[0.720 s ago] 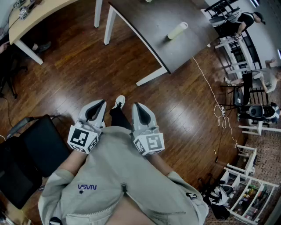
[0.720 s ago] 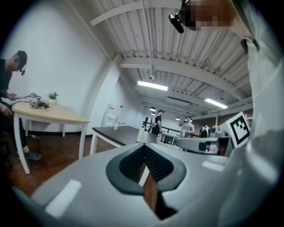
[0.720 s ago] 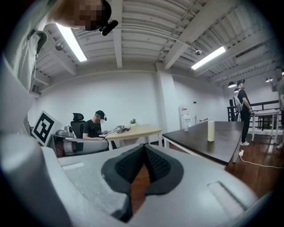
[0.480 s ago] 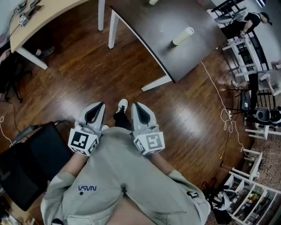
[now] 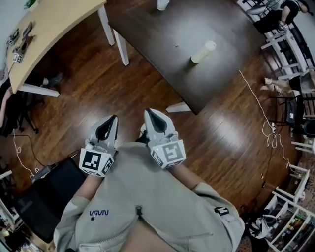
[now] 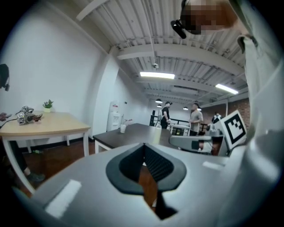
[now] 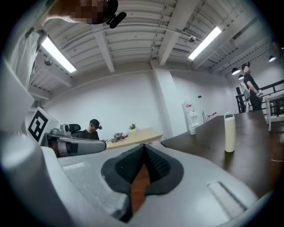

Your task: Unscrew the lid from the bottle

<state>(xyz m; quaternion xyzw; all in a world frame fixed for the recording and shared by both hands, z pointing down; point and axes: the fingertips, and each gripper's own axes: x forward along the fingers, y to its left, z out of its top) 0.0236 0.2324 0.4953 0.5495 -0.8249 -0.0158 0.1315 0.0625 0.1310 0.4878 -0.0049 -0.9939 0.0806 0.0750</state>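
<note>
A pale cream bottle (image 5: 203,52) with a white lid stands upright on the dark table (image 5: 162,34), far ahead of both grippers. The right gripper view shows the bottle (image 7: 229,132) at the right, well beyond the jaws. My left gripper (image 5: 112,119) and right gripper (image 5: 149,114) are held side by side close to the person's grey-shirted torso, above the wooden floor. Both point toward the table. The left gripper (image 6: 143,146) is shut with nothing between its pads, and the right gripper (image 7: 143,147) is shut and empty too.
A white cup (image 5: 162,4) stands at the dark table's far end. A light wooden table (image 5: 54,29) with small items is at the upper left. A black chair (image 5: 49,197) sits at the lower left. A white cable (image 5: 270,135) trails on the floor at the right, near shelving (image 5: 290,226).
The person has moved toward the dark table, so the table and bottle sit lower and nearer in the head view. Both grippers stay shut in front of the torso.
</note>
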